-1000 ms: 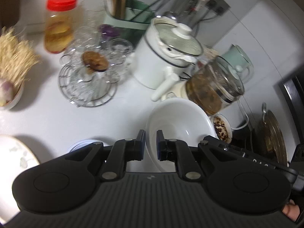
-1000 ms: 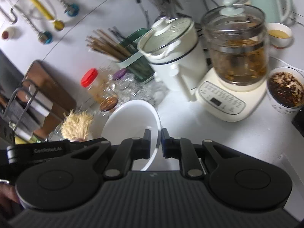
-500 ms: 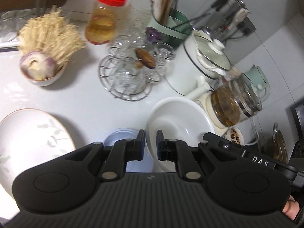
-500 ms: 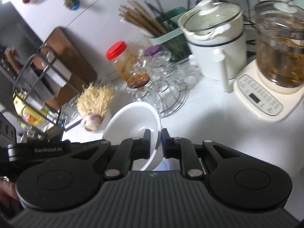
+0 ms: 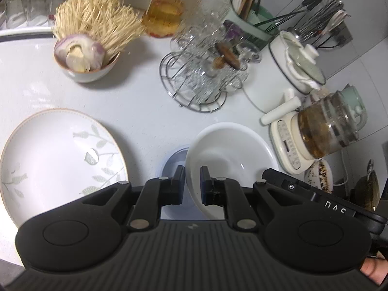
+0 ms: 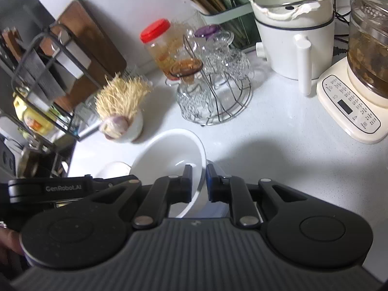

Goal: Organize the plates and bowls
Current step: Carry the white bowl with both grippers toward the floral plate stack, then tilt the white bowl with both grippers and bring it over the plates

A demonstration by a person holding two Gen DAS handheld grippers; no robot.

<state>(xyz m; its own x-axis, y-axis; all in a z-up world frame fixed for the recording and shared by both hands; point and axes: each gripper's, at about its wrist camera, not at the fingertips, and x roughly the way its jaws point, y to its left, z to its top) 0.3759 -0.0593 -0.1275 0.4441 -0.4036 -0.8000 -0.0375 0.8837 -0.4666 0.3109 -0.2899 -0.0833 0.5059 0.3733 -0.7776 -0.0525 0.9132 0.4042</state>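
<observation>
White bowl (image 5: 230,150) tilted, above blue dish (image 5: 173,160); leaf-print plate (image 5: 55,160) nearby.

Bowl (image 5: 230,152) over small dish (image 5: 173,162) on table (image 5: 135,106); plate (image 5: 55,160) left; glass rack (image 5: 203,77) behind

Open white desk (image 5: 135,111) lies between the leaf-patterned plate (image 5: 55,160) on the left and the wire rack of glasses (image 5: 201,82) behind, wide enough for a hand-held gripper to pass. The back is crowded: a small bowl of garlic and dry noodles (image 5: 84,58), a red-lidded jar (image 5: 169,9), a chopstick holder (image 5: 245,24), a white pot (image 5: 291,72) and a glass kettle on its base (image 5: 322,133) close off the right. In the right wrist view, bare desk (image 6: 278,150) opens before the kettle base (image 6: 351,111); a knife rack (image 6: 41,72) blocks the left.
</observation>
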